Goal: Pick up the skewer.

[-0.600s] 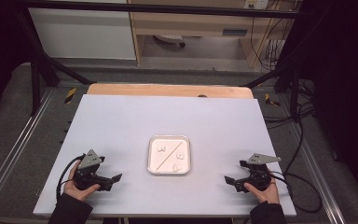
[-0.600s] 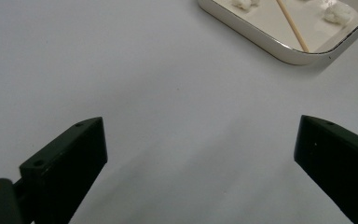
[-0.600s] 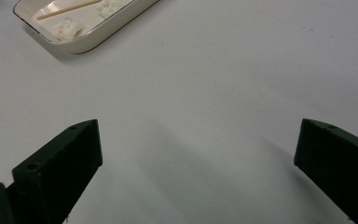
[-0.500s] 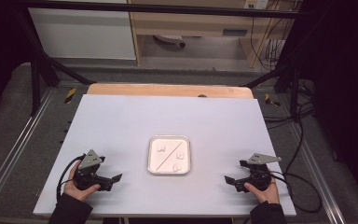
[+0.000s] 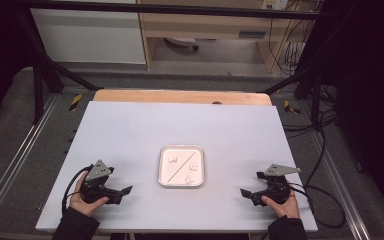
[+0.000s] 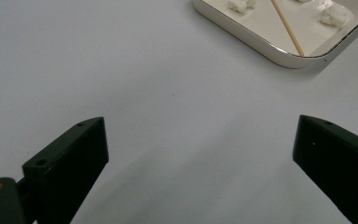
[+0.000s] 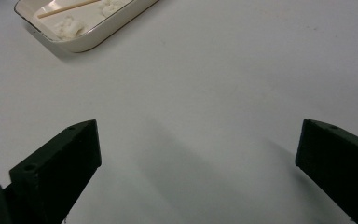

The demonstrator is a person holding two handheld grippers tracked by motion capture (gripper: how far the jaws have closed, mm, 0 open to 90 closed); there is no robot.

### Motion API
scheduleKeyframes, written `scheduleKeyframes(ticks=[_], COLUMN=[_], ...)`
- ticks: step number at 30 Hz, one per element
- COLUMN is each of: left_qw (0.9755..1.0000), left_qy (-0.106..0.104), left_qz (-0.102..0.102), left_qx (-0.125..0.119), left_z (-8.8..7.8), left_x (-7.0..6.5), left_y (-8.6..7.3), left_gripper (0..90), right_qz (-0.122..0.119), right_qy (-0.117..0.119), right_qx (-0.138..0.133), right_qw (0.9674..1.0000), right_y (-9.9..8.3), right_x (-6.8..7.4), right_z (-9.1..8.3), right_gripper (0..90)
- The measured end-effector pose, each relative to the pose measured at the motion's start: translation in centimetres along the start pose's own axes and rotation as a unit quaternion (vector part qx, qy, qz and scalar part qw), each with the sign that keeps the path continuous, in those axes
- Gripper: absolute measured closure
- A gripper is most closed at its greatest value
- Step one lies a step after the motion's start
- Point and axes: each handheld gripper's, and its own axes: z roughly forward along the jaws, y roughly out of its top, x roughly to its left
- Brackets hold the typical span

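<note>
A square white tray (image 5: 161,165) sits in the middle of the white table. A thin wooden stick (image 5: 182,165) lies across it corner to corner, with three small white lumps (image 5: 173,160) around it. My left gripper (image 5: 125,191) rests on the table at the front left, jaws wide open and empty, pointing toward the tray (image 6: 279,58). At the front right my right gripper (image 5: 244,192) also rests on the table, open with nothing between its jaws; its own view catches the tray (image 7: 102,35) at the upper left.
The white table top (image 5: 180,125) has a wooden strip (image 5: 180,96) along its far edge. Black frame bars and cables (image 5: 325,150) run along the table's sides. A cable trails from each gripper.
</note>
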Motion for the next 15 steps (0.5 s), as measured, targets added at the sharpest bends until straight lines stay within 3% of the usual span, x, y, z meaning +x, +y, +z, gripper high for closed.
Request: scheduleKeyframes(ticks=[15], left_qw=[1.0], left_qy=[0.008], left_qz=[0.003], left_qx=[0.002], left_z=[0.07], left_x=[-0.85], left_y=[1.03], left_gripper=[3.4], right_qz=[0.001], right_qy=[-0.003], right_qx=[-0.003], right_qw=[1.0], right_y=[0.02], right_x=[0.01], right_z=[-0.17], right_gripper=[0.6])
